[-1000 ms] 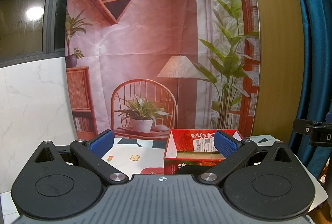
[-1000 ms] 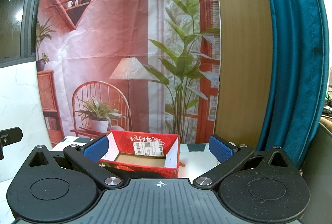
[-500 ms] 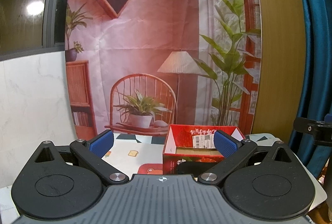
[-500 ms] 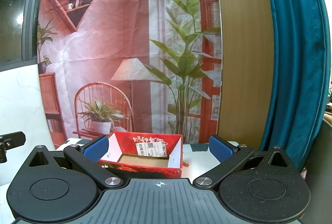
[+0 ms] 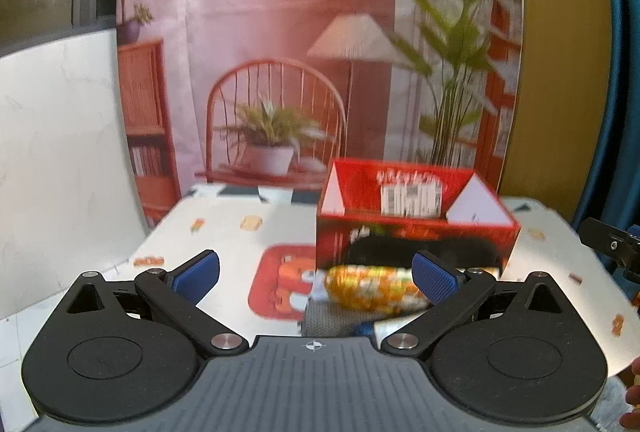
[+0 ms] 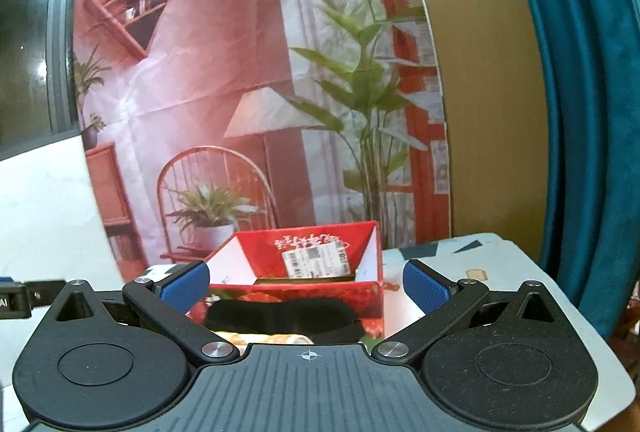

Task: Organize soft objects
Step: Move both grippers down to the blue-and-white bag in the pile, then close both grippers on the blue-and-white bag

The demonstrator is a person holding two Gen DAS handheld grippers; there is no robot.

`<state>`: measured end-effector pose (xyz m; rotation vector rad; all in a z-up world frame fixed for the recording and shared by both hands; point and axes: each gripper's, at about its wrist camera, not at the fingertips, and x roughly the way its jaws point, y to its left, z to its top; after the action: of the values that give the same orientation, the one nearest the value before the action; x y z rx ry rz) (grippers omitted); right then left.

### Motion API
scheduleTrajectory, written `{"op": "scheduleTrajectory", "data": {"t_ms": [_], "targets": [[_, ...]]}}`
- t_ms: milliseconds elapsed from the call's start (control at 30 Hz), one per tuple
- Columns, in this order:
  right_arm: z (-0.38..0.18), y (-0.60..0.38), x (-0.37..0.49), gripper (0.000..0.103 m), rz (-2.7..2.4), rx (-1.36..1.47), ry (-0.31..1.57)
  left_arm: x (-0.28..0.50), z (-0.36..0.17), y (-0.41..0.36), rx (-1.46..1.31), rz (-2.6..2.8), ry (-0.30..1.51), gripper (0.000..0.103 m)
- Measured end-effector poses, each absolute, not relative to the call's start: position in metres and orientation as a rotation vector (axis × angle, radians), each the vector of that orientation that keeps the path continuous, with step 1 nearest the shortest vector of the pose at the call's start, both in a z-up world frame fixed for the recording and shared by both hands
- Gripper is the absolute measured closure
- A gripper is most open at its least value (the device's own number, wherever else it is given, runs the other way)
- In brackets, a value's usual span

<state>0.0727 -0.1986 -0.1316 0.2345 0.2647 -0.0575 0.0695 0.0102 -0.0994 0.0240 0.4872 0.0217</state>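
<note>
An open red cardboard box [image 5: 416,228] stands on the white table; it also shows in the right wrist view [image 6: 308,272]. In front of it lies a black soft object [image 5: 420,250], seen too in the right wrist view [image 6: 280,316]. Nearer lie an orange patterned soft bundle [image 5: 372,288] and a grey knitted item [image 5: 332,318]. My left gripper [image 5: 316,274] is open and empty, above and just short of the bundle. My right gripper [image 6: 306,286] is open and empty, facing the box.
A red printed mat [image 5: 280,284] lies left of the bundle. The white patterned tablecloth [image 5: 224,236] covers the table. A printed backdrop [image 5: 280,52] hangs behind, a teal curtain [image 6: 580,112] at the right. The right gripper's body [image 5: 612,244] shows at the left view's right edge.
Both grippers have tilted down and moved toward the table. The soft objects in front of the box have come into view. Both stay open.
</note>
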Motion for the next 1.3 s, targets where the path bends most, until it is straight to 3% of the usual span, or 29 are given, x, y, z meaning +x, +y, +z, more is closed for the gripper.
{"op": "scheduleTrajectory", "data": {"t_ms": [367, 633, 700, 933, 1100, 1300], "targets": [[-0.198, -0.180, 0.090, 0.000, -0.049, 0.096, 0.368, 0.096, -0.163, 0.015, 0.003, -0.049, 0.588, 0.001], [-0.230, -0.177, 0.114, 0.001, -0.015, 0.148, 0.450, 0.107, -0.195, 0.012, -0.004, -0.094, 0.638, 0.004], [-0.239, -0.172, 0.120, 0.006, 0.013, 0.138, 0.477, 0.110, -0.200, 0.013, -0.029, -0.139, 0.650, 0.012], [-0.257, -0.160, 0.124, 0.032, 0.118, 0.123, 0.541, 0.121, -0.222, 0.013, -0.112, -0.208, 0.694, 0.024], [-0.266, -0.153, 0.129, 0.041, 0.169, 0.088, 0.574, 0.126, -0.235, 0.006, -0.116, -0.254, 0.730, 0.039], [-0.282, -0.152, 0.139, 0.052, 0.182, 0.079, 0.629, 0.134, -0.252, 0.003, -0.141, -0.307, 0.795, 0.044]]}}
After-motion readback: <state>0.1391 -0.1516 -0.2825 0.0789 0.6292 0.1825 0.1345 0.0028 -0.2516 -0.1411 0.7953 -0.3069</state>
